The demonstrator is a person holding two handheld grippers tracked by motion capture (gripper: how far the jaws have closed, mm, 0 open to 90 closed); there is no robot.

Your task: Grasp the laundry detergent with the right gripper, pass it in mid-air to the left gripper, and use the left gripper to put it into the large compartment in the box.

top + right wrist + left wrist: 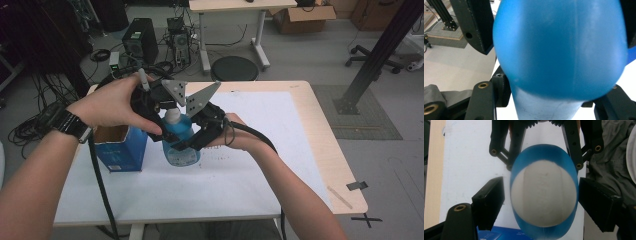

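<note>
A blue bottle (184, 150) with a white cap (172, 116) stands upright on the white table mat (280, 145). My right gripper (194, 141) comes in from the right and is shut on the bottle's body (559, 50), one jaw on each side. My left gripper (166, 111) points down over the top of the bottle. In the left gripper view the cap (544, 195) sits between the two pads of my left gripper (541, 202). The right pad (599, 205) is close against it and the left pad (489, 202) stands a little apart.
An open blue carton (120, 150) stands just left of the bottle, close to my left wrist. Beyond the table's far edge are a black stool (234, 68), computer towers (141, 41) and cables. A black frame post (380, 50) rises at the right.
</note>
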